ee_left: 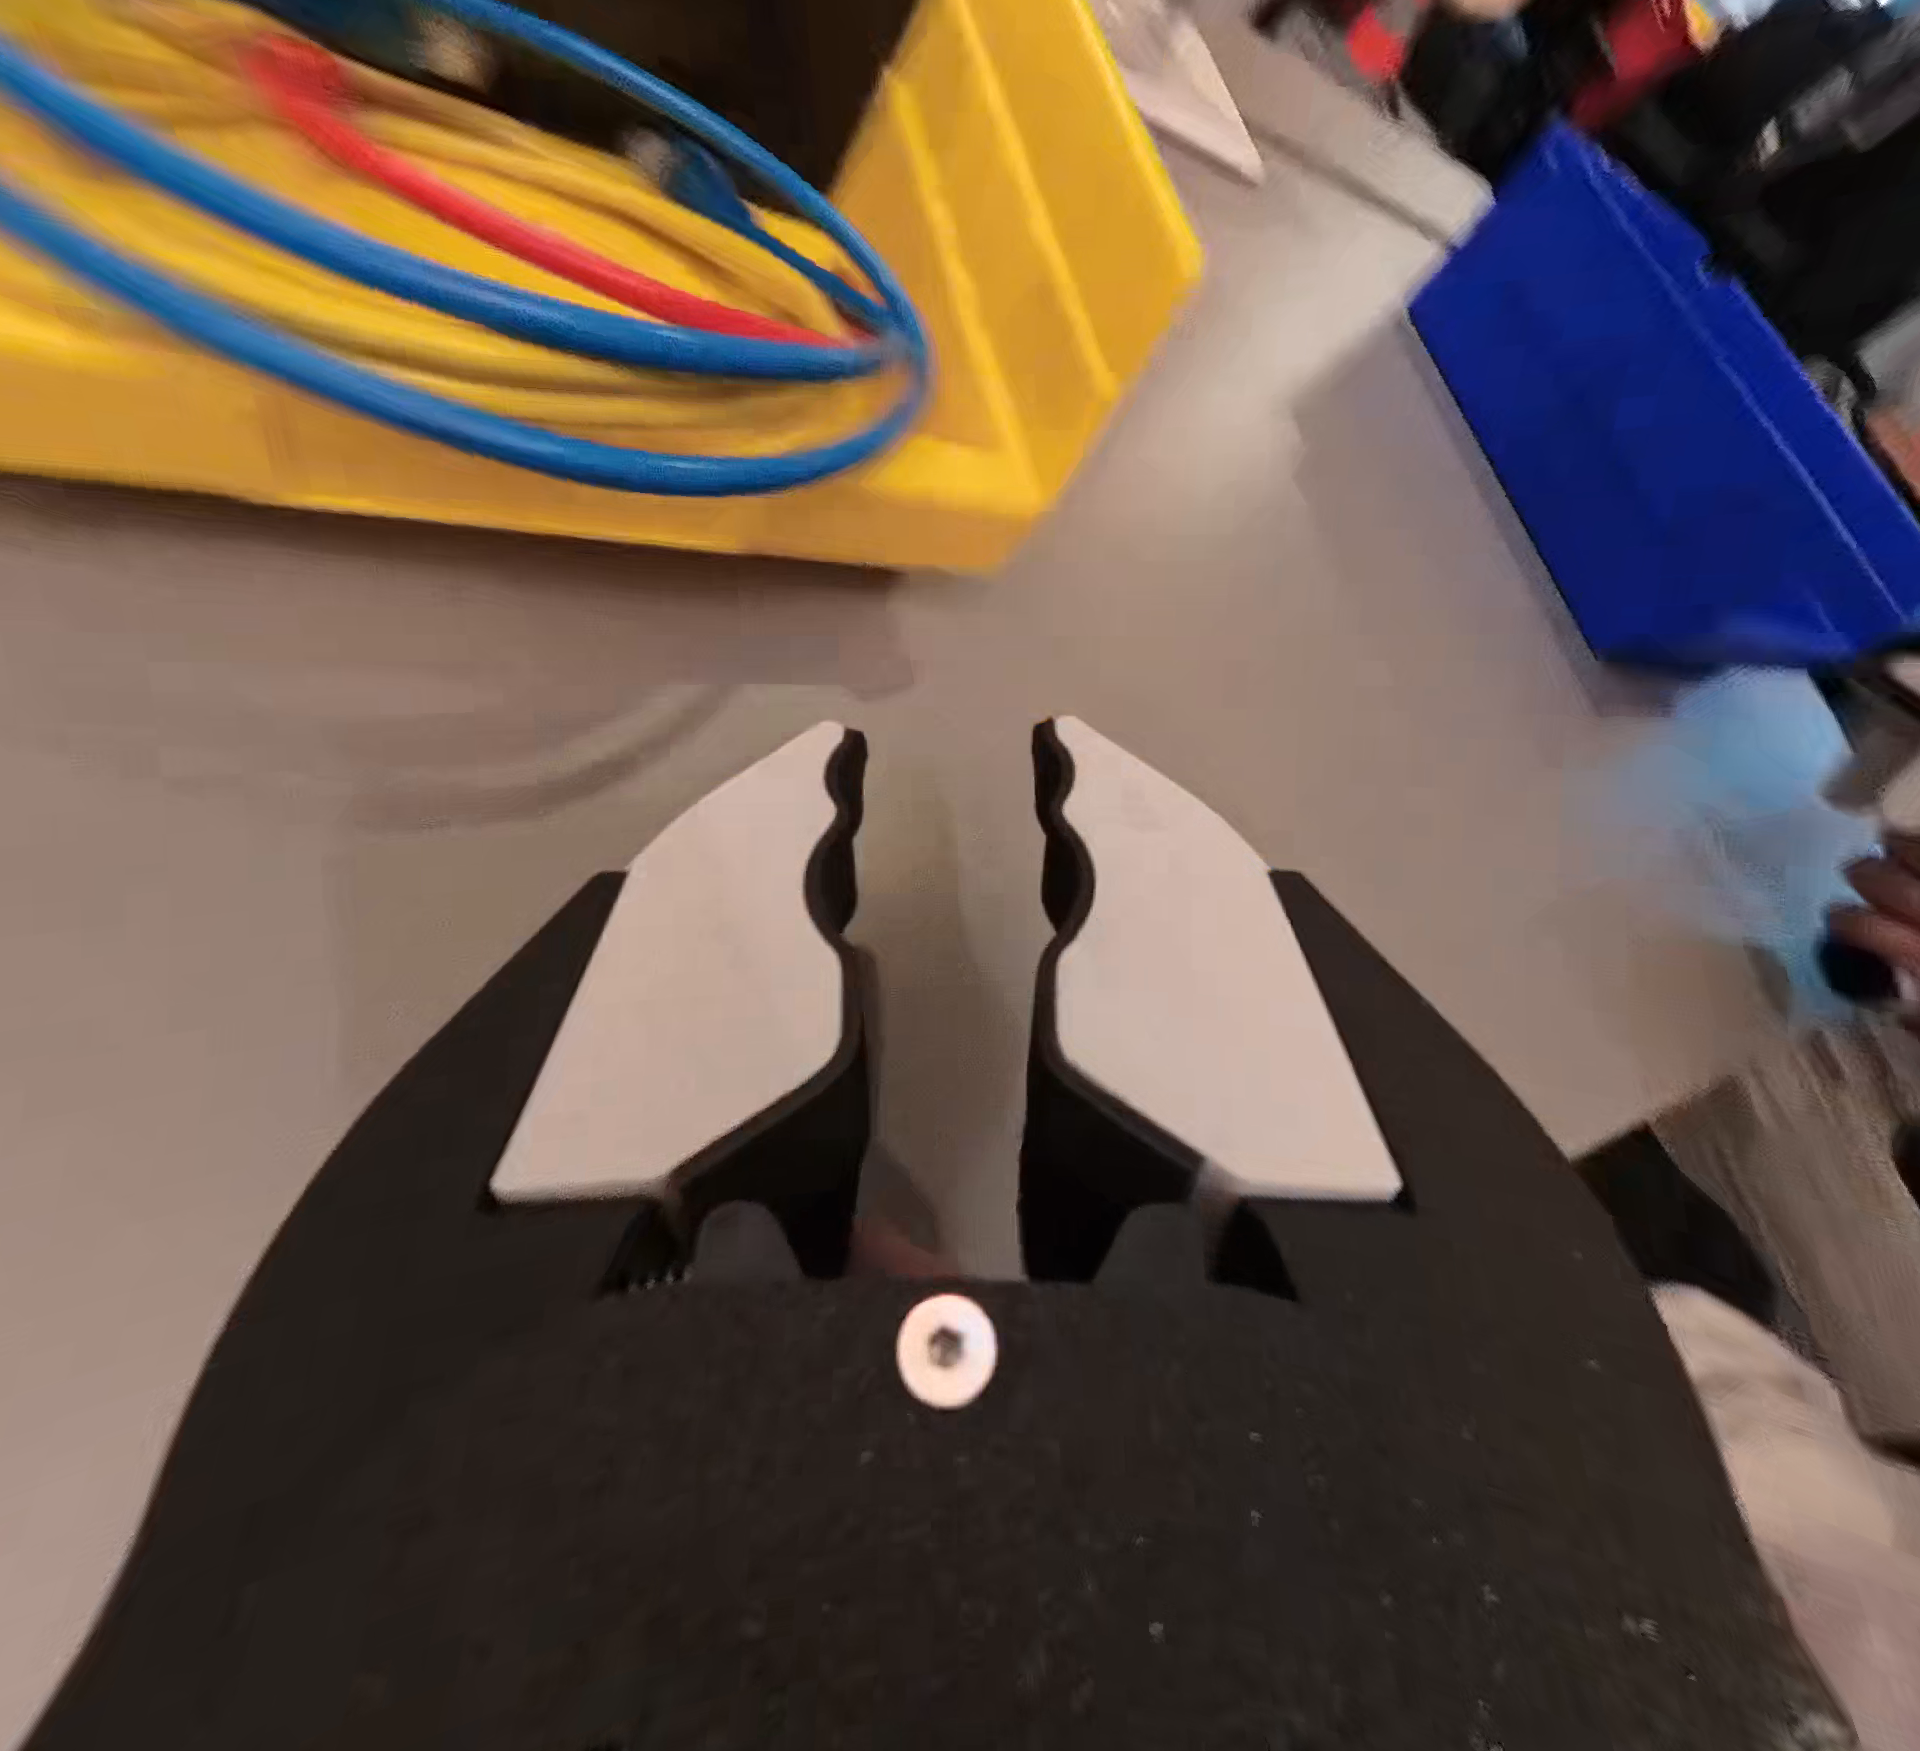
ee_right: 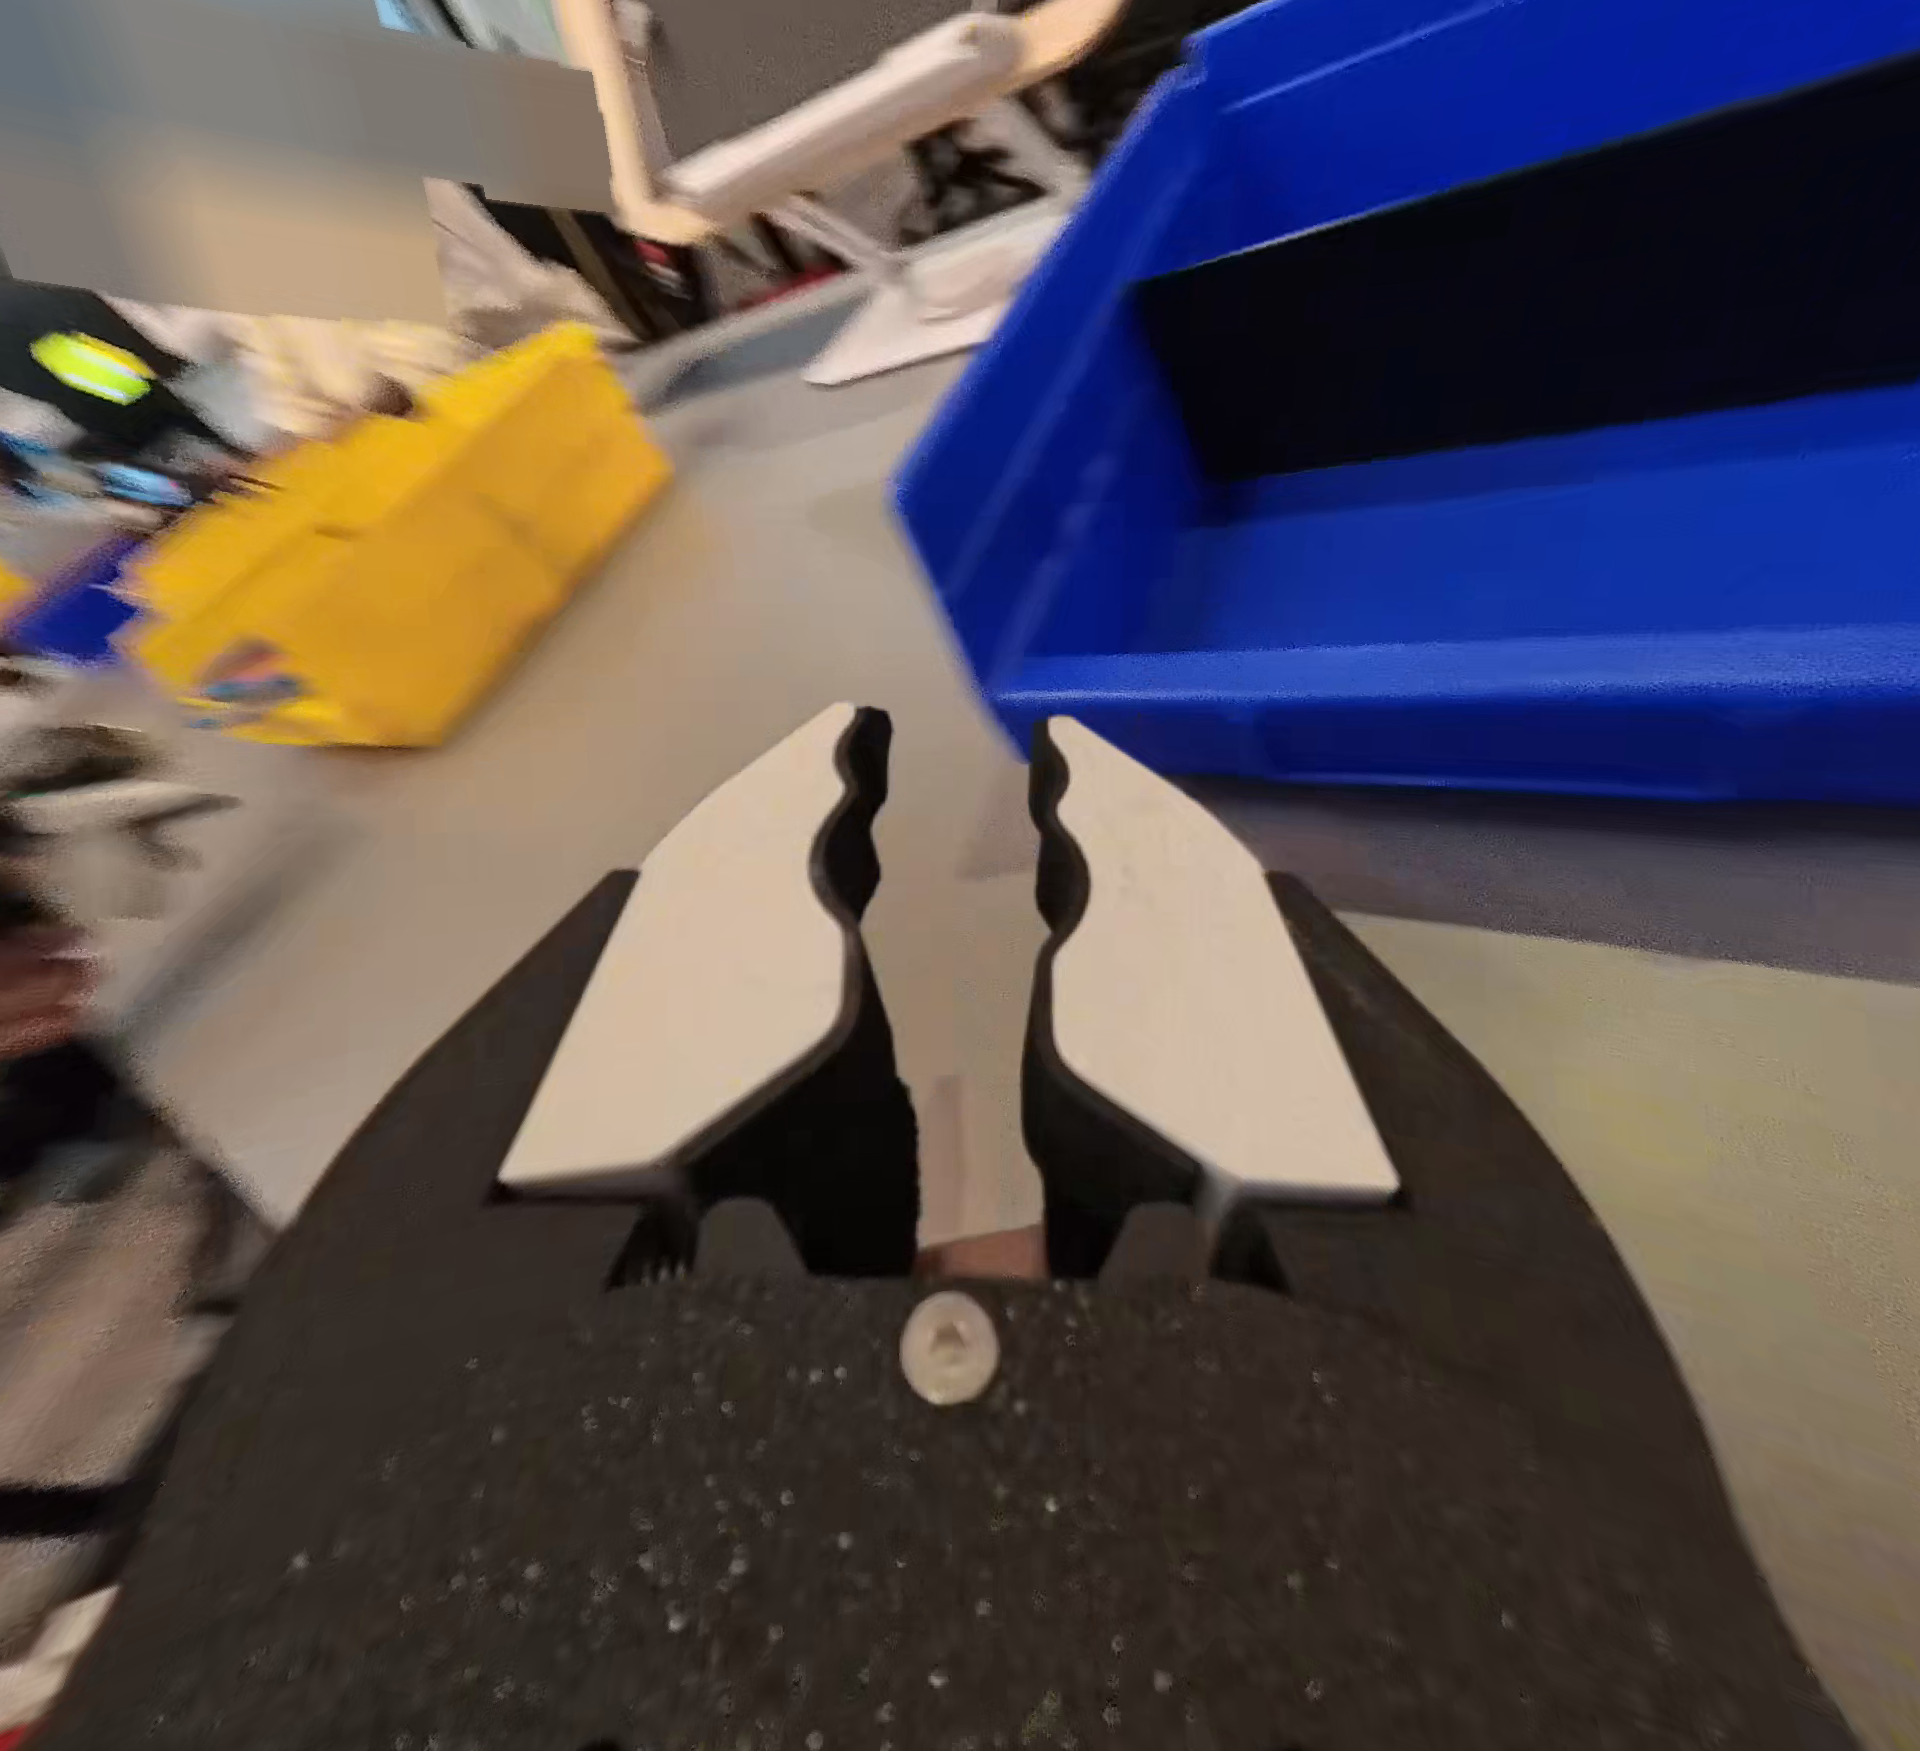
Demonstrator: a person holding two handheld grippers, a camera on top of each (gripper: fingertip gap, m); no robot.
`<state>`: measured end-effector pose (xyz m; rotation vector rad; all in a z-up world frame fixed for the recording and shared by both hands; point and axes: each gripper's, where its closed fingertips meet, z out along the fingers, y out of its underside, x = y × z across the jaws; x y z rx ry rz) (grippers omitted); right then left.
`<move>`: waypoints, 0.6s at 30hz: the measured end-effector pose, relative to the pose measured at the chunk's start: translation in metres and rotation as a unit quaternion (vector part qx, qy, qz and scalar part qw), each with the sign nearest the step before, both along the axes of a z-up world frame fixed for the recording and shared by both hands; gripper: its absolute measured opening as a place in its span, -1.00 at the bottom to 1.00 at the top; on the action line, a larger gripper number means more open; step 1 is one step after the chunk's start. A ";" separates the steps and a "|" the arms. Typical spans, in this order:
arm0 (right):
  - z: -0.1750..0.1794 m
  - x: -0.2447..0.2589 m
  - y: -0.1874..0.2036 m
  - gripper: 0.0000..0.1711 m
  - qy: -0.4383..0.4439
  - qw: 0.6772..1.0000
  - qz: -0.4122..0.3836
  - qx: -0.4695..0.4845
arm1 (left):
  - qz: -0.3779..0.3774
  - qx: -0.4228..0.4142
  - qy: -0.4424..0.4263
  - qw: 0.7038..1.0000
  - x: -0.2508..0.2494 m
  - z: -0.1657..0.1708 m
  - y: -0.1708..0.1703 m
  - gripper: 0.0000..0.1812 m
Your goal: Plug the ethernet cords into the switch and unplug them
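left gripper (ee_left: 948, 745) hangs released and empty over the grey table (ee_left: 416, 766); coiled blue (ee_left: 582, 330), red (ee_left: 540, 236) and yellow (ee_left: 468, 174) ethernet cords lie in the yellow bin (ee_left: 1039, 174) ahead. right gripper (ee_right: 958, 735), also released, sits just beside the blue bin (ee_right: 1455, 579) (both views blurred).

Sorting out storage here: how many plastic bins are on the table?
2. The yellow bin holding coiled cords sits ahead-left of the left hand-held gripper; the blue bin sits ahead-right of the right one. Others may be out of frame.
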<state>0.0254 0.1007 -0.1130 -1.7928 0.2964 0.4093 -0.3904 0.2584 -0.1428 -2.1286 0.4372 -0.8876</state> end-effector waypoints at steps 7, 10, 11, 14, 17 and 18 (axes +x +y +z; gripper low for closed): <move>-0.007 -0.027 0.024 -0.61 -0.027 0.994 0.103 -0.017 | -0.056 0.083 0.152 0.983 0.020 -0.016 -0.008 -0.61; -0.015 0.001 0.016 -0.61 -0.086 0.994 0.053 -0.041 | -0.053 0.102 0.173 0.978 0.015 -0.016 -0.007 -0.61; -0.016 0.006 0.014 -0.61 -0.095 0.994 0.044 -0.043 | -0.053 0.106 0.173 0.978 0.014 -0.016 -0.007 -0.61; -0.018 0.016 0.009 -0.62 -0.094 0.994 0.026 -0.050 | -0.058 0.108 0.176 0.977 0.014 -0.016 -0.007 -0.61; -0.022 0.018 0.009 -0.63 -0.093 0.993 0.027 -0.062 | -0.052 0.114 0.186 0.975 0.011 -0.017 -0.004 -0.61; -0.023 0.019 0.009 -0.63 -0.097 0.993 0.026 -0.066 | -0.050 0.115 0.187 0.974 0.010 -0.017 -0.004 -0.61</move>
